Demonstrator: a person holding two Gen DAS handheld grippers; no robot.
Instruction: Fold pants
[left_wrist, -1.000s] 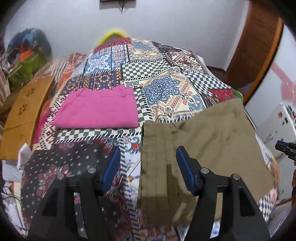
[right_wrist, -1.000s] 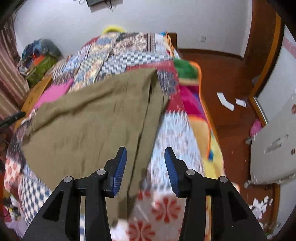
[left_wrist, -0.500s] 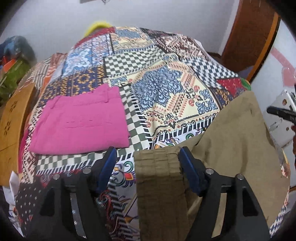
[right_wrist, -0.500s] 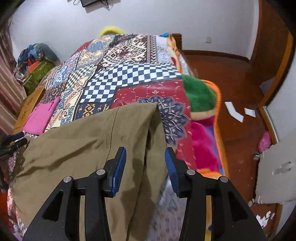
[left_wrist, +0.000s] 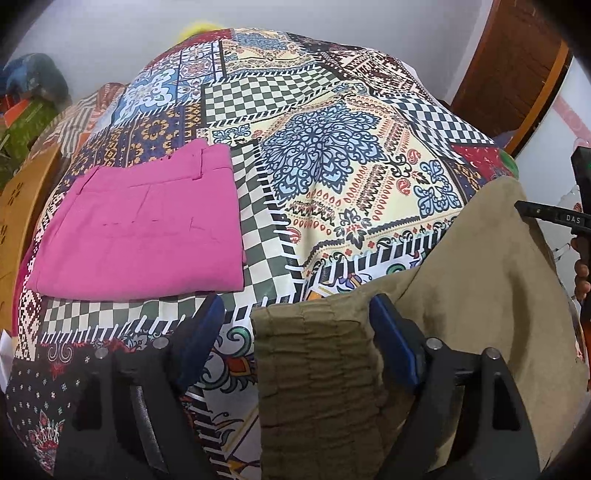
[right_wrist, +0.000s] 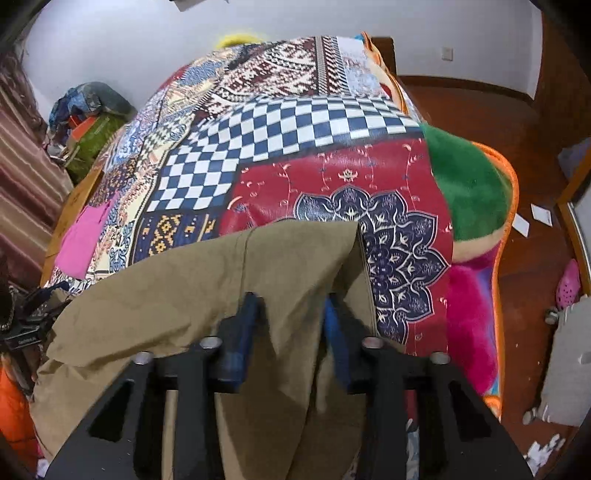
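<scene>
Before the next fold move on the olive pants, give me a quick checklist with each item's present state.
1. Left gripper around the waistband: ok, jaws opening, band between them, not pinched.
2. Right gripper on the olive pants: cannot tell; jaws closing, cloth between them, blurred.
3. Pants lying flat: not ok, a raised fold by the right gripper.
4. Pink pants out of the way: ok, folded, apart.
5. Bedspread free ahead: ok.
</scene>
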